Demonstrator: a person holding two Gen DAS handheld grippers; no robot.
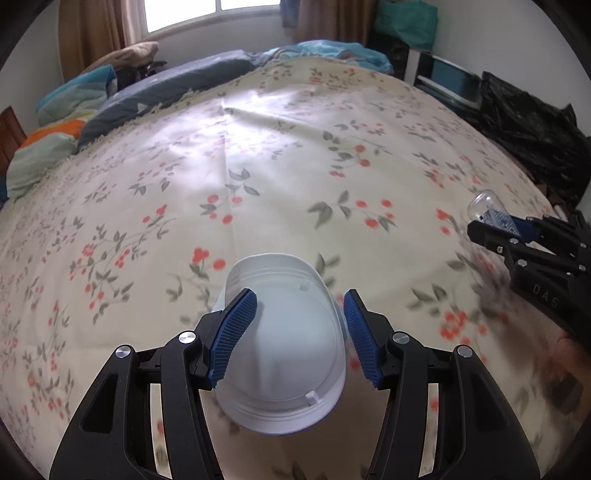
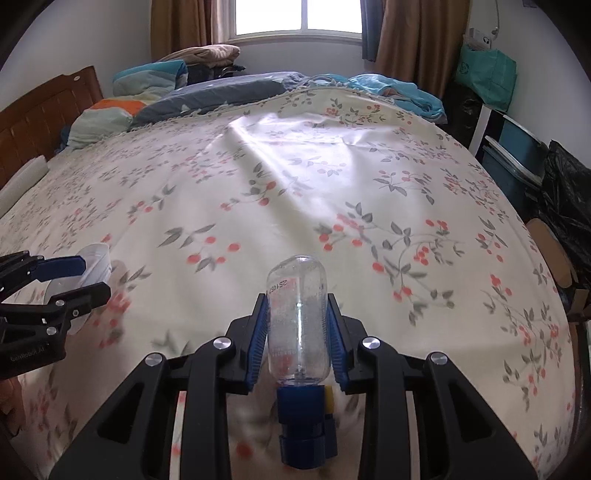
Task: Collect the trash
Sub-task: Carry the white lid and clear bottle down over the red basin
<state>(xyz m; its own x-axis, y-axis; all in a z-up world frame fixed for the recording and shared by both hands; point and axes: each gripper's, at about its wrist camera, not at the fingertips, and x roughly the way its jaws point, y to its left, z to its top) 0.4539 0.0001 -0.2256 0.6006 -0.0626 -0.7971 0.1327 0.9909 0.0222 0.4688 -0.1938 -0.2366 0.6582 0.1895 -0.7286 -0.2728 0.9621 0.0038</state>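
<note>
My left gripper (image 1: 300,301) is shut on a white plastic bowl (image 1: 284,343), held upside down above the floral bed sheet (image 1: 258,177). My right gripper (image 2: 297,306) is shut on a clear plastic bottle (image 2: 297,317) with a blue cap, its base pointing forward. The right gripper with the bottle (image 1: 484,208) shows at the right edge of the left wrist view. The left gripper with the bowl (image 2: 94,264) shows at the left edge of the right wrist view.
Pillows and folded bedding (image 2: 155,81) lie at the head of the bed, by a wooden headboard (image 2: 44,114). A black plastic bag (image 1: 532,125) and storage boxes (image 2: 517,151) stand to the right of the bed. A window (image 2: 295,18) with curtains is behind.
</note>
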